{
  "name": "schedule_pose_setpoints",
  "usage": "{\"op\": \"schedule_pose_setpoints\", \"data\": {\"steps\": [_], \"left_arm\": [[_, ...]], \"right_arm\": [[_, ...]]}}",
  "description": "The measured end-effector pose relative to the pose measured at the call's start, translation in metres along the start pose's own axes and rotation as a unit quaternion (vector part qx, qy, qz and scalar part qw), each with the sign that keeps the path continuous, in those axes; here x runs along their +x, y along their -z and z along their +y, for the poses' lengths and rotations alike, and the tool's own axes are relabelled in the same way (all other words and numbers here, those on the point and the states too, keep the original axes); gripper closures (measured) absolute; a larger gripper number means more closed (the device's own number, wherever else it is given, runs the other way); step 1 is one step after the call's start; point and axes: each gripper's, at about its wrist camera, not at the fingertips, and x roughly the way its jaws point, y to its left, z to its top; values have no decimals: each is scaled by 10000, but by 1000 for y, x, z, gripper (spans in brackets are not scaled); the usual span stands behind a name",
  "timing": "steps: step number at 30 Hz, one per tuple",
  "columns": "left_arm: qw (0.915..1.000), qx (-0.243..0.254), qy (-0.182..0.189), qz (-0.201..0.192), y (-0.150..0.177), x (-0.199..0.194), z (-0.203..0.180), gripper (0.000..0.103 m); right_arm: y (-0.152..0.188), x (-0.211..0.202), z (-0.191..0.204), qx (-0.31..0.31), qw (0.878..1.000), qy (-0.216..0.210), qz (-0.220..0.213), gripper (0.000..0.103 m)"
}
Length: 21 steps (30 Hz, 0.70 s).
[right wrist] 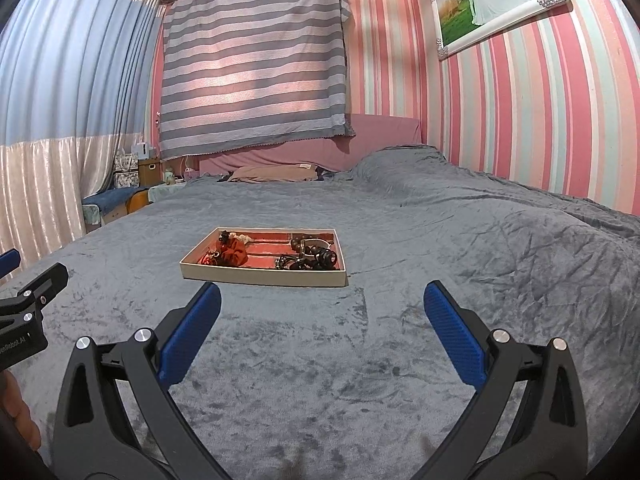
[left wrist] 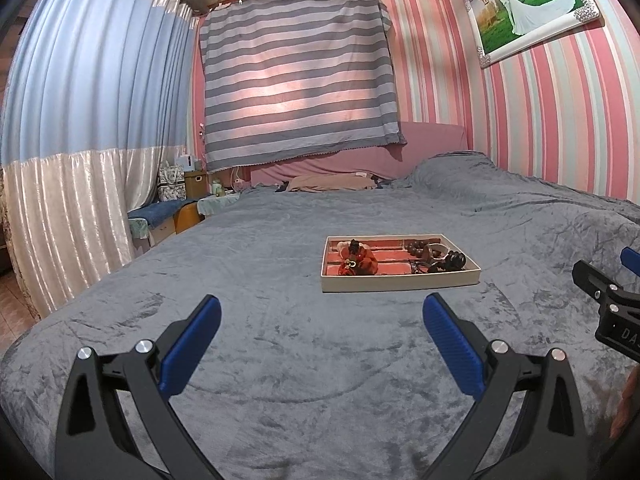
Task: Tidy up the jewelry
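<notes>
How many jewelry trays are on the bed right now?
1: the tray sits mid-bed on the grey blanket, ahead of both open grippers, jewelry inside. None elsewhere in view.

The left claw (left wrist: pixel 322 320) hangs with its blue-padded fingers (left wrist: pixel 192 346) spread wide over a grey plush bedspread (left wrist: pixel 280 360), holding nothing. Ahead of it and slightly right lies a shallow cream cardboard tray with red lining (left wrist: pixel 400 282), carrying a red fabric pouch (left wrist: pixel 358 262) and dark wooden bead bracelets (left wrist: pixel 438 258). The right claw (left wrist: pixel 608 292) shows at the far right edge.

Plush matt grey bedspread (left wrist: pixel 280 240), cardboard tray (left wrist: pixel 400 282), glossy dark beads (left wrist: pixel 454 258)
</notes>
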Motion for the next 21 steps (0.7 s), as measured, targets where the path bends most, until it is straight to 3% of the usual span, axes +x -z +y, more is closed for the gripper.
{"op": "schedule_pose_setpoints", "data": {"steps": [21], "left_arm": [[10000, 23, -18, -49, -2, -2, -2, 4]], "right_arm": [[-1, -1, -2, 21, 10000, 6, -21, 4]]}}
